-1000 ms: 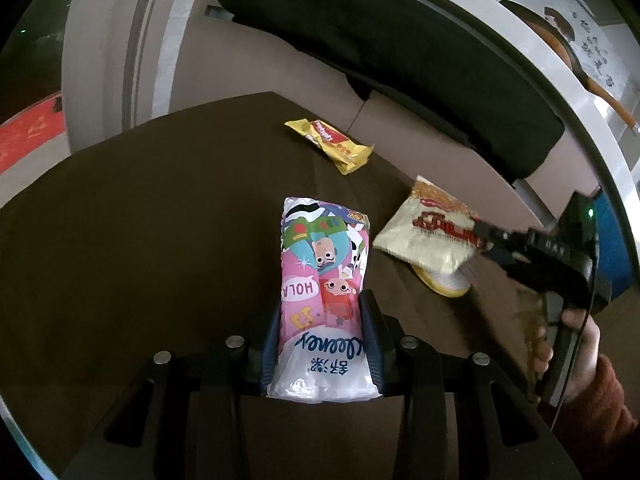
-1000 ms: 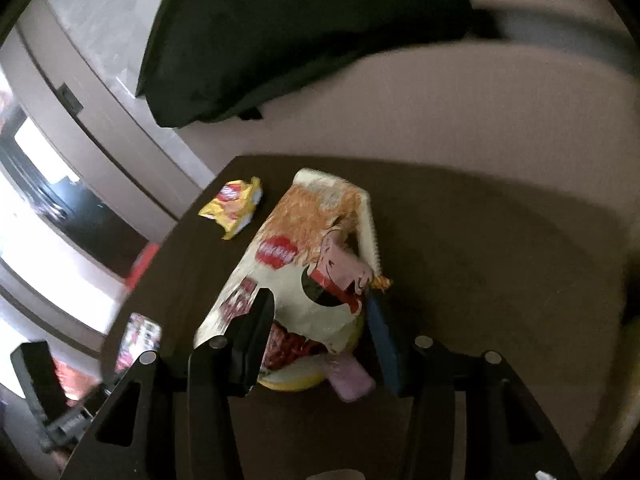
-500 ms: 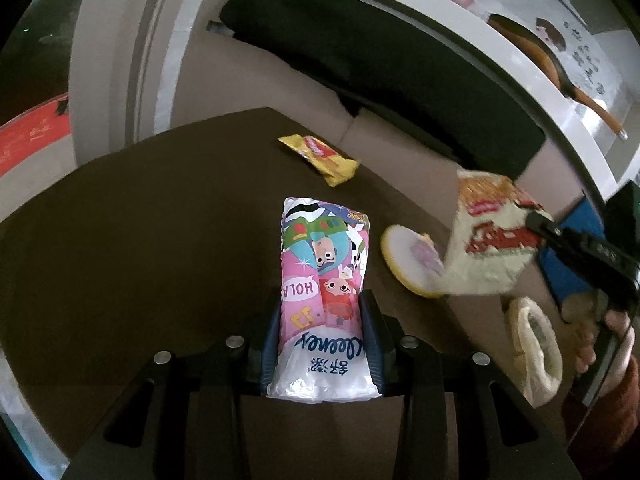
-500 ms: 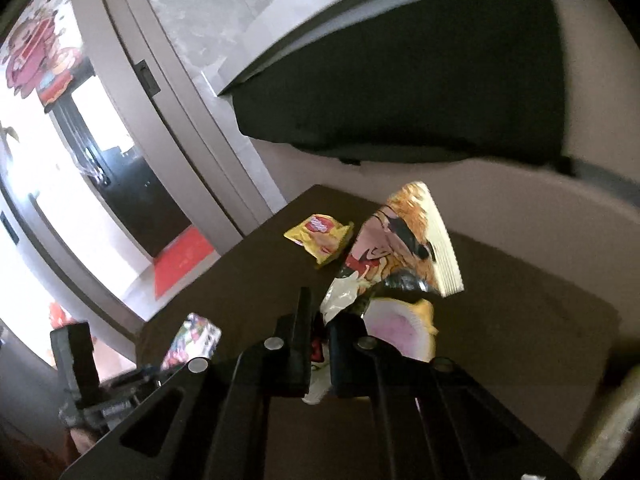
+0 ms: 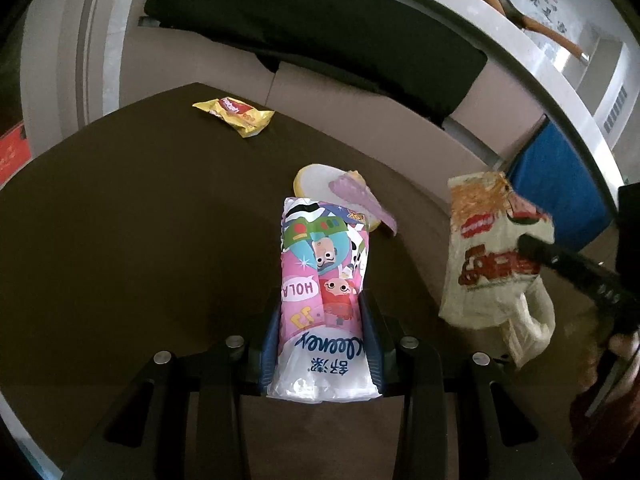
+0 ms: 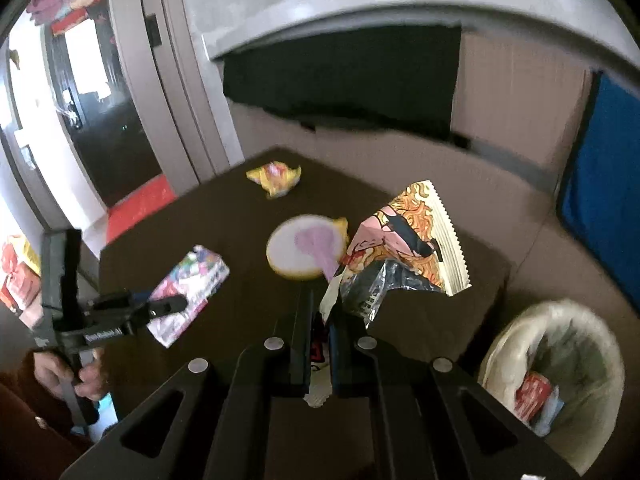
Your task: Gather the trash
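Note:
My left gripper (image 5: 320,316) is shut on a pink Kleenex tissue pack (image 5: 320,280) and holds it over the dark brown table (image 5: 140,240). It also shows in the right wrist view (image 6: 188,288). My right gripper (image 6: 322,304) is shut on an empty noodle wrapper (image 6: 404,248), lifted above the table's right side; the wrapper shows in the left wrist view (image 5: 488,252). A round yellow lid with purple film (image 6: 308,250) lies on the table. A yellow snack wrapper (image 5: 236,114) lies at the far edge.
A bin with a white liner (image 6: 560,368) stands on the floor right of the table, with trash inside. A beige sofa with a black cloth (image 5: 320,28) runs behind the table. A blue cushion (image 6: 604,184) is at the right.
My right gripper has closed on the noodle wrapper, lifted it off the round lid and carried it right toward the bin. The left gripper still holds the tissue pack.

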The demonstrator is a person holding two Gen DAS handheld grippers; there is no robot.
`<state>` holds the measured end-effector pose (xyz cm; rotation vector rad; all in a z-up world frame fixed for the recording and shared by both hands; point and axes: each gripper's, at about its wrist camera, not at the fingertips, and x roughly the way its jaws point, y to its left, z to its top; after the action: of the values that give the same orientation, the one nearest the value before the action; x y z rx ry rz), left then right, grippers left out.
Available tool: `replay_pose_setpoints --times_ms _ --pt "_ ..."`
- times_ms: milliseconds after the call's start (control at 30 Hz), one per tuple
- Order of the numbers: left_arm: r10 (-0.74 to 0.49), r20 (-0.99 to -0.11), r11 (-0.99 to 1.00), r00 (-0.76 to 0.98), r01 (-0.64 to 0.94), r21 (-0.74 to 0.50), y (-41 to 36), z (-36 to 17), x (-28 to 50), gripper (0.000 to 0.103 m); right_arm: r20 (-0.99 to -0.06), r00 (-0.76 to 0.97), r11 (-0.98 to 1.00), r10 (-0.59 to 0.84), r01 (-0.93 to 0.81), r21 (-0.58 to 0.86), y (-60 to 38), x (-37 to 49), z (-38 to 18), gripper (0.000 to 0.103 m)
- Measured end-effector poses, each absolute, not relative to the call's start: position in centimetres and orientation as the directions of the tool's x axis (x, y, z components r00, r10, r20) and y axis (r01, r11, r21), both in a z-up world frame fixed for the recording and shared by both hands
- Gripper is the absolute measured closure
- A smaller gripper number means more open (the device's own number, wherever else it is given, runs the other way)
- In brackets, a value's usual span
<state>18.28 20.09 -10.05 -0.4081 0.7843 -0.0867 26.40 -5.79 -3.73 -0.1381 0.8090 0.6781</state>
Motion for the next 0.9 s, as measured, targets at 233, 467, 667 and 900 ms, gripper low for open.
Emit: replay_pose_setpoints --times_ms 233,467,667,900 --pt "-0.206 -0.694 0.924 0.69 -0.097 -0.371 20.5 -10.7 18.7 0.065 -0.685 0.554 0.821 0.473 -0.559 0.114 -5.5 27.5 -6.9 0.069" --pt "-0.213 -0.711 0.921 0.67 -0.105 -0.374 20.4 -11.6 19.2 0.065 -0.682 0.576 0.873 0.45 -0.445 0.201 -6.7 30.3 -8.5 0.067" --pt "-0.203 -0.698 0.926 0.687 -0.098 -0.366 20.3 -11.0 19.2 0.066 -0.656 0.573 0.854 0.492 -0.466 0.233 -7.1 30.2 -8.1 0.092" --pt "-0.141 -0.616 0.954 0.775 -0.06 -0.294 18.8 -7.1 18.6 0.066 -0.59 0.612 0.83 0.527 -0.519 0.204 -7.5 28.3 -4.9 0.096"
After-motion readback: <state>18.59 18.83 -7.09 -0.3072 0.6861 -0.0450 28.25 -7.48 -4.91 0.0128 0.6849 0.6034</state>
